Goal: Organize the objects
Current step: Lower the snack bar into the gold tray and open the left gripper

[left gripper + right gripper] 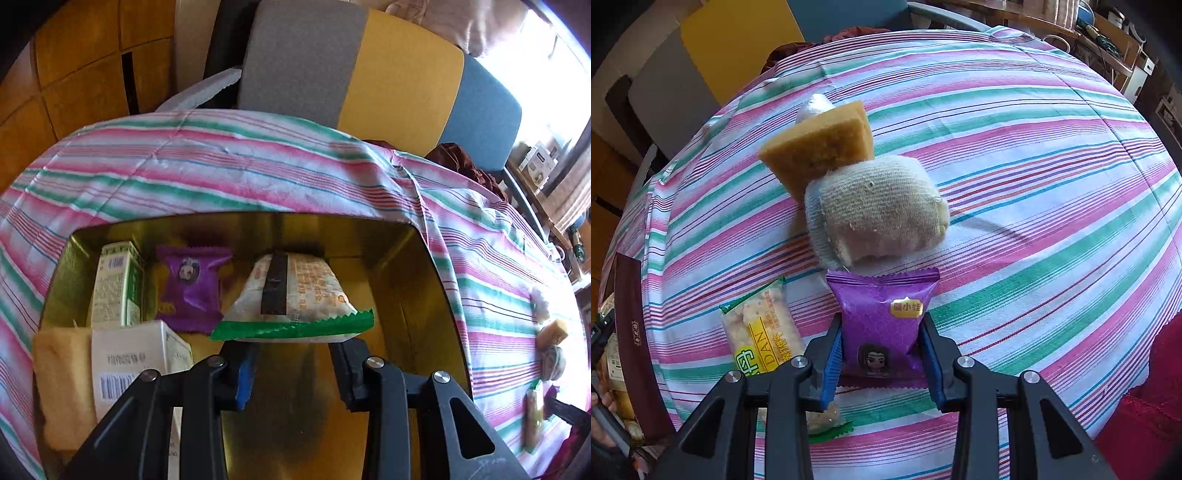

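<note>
In the left wrist view my left gripper hangs over a gold tin box, jaws wide apart, just behind a white snack packet with a green edge that lies on the box floor. The box also holds a purple snack packet, a green-white carton, a white box and a yellow sponge. In the right wrist view my right gripper is shut on a purple snack packet above the striped cloth.
On the striped tablecloth lie a rolled grey sock, a yellow sponge, a foil-wrapped item and a cracker packet. The tin box edge is at far left. A chair stands behind the table.
</note>
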